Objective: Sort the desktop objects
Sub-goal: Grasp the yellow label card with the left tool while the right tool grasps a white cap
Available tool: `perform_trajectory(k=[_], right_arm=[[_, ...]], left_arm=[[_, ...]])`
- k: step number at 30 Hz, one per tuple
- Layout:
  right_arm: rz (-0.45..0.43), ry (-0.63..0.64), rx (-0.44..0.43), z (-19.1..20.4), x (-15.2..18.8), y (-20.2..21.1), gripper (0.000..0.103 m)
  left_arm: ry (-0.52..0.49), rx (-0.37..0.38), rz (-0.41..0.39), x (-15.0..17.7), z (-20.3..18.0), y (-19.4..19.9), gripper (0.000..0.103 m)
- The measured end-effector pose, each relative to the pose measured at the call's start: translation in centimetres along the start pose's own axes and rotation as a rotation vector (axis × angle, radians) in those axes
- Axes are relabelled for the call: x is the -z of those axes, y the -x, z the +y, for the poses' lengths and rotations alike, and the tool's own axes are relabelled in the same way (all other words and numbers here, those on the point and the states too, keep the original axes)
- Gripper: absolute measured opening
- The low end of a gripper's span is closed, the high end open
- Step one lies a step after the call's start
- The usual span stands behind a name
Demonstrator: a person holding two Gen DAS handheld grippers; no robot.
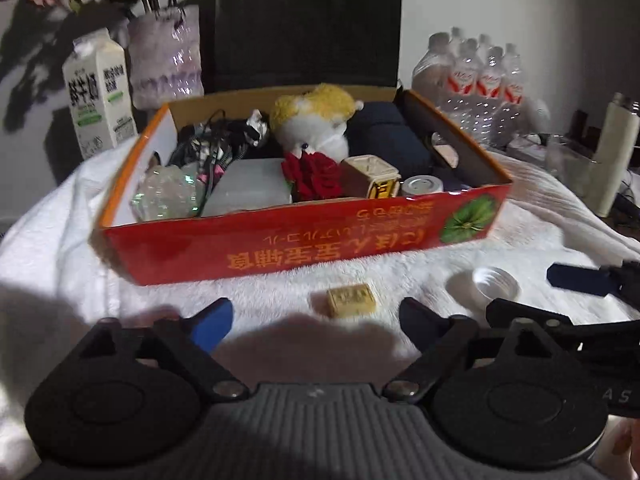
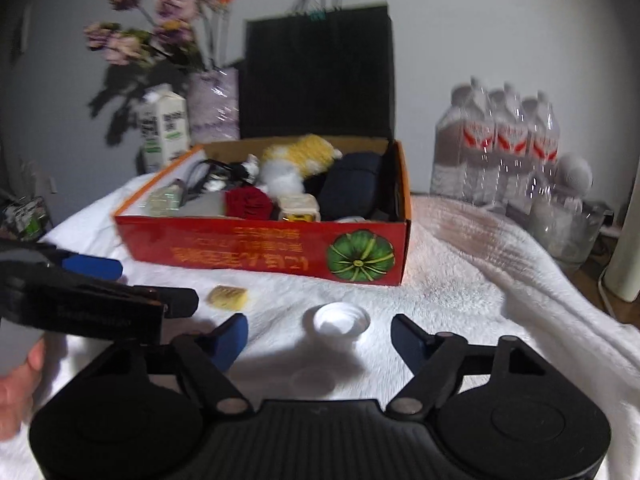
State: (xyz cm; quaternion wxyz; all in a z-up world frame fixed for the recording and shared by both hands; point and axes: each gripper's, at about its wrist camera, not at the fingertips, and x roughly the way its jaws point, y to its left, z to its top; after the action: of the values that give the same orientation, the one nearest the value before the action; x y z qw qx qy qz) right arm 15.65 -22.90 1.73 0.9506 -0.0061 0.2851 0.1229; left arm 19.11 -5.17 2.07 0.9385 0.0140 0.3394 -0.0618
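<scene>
A red cardboard box (image 1: 280,240) (image 2: 240,240) stands on the white towel, filled with a plush toy (image 1: 316,116), a red rose (image 1: 314,176), cables, a dark pouch and small items. A small yellow block (image 1: 352,300) (image 2: 227,297) lies on the towel in front of the box. A white cap (image 1: 494,280) (image 2: 336,319) lies to its right. My left gripper (image 1: 316,322) is open, just short of the yellow block. My right gripper (image 2: 320,340) is open, just short of the white cap. Each gripper shows at the edge of the other's view.
A milk carton (image 1: 100,96), a vase of flowers (image 1: 166,56) and a black bag (image 1: 308,24) stand behind the box. A pack of water bottles (image 2: 496,144) stands at the back right. A glass container (image 2: 568,228) sits beyond the towel's right edge.
</scene>
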Motion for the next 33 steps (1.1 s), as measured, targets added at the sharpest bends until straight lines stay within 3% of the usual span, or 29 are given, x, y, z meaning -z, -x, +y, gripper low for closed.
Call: perform_trajectory(k=[1,4,7,9,11,20,30,33], right_arm=[[0.024,-0.018,0.011,-0.2,-0.2,-1.2,0.064],[0.058,-0.034,0.034,-0.6,-0.1,-3.3,0.060],[0.081,-0.014,0.036,-0.6,0.1,-4.0,0.039],[0.085,-0.010,0.036,-0.6,0.3,-4.2,0.039],[0.080,-0.005,0.039,-0.5,0.3,-4.3,0.038],[0.044,-0.011,0.059,-0.4,0.4,-3.7,0.038],[-0.020,0.043,0.070,0.6,0.2,-1.9,0.038],[-0.075,0.048,0.008,1.6,-0.5,0.7,0.038]], left_arm=[[0.018,0.009,0.009,-0.1,0.1,-1.0,0.086],[0.047,0.021,0.045,-0.2,0.1,-3.3,0.083],[0.030,0.000,0.049,0.2,-0.3,-3.9,0.067],[-0.001,-0.013,0.034,0.5,-0.8,-3.6,0.053],[-0.017,-0.017,0.022,0.9,-1.1,-3.2,0.031],[-0.003,-0.093,0.007,1.3,-1.0,0.4,0.030],[0.091,-0.114,-0.099,3.4,1.3,15.2,0.030],[0.107,-0.097,-0.149,3.9,1.4,19.5,0.030]])
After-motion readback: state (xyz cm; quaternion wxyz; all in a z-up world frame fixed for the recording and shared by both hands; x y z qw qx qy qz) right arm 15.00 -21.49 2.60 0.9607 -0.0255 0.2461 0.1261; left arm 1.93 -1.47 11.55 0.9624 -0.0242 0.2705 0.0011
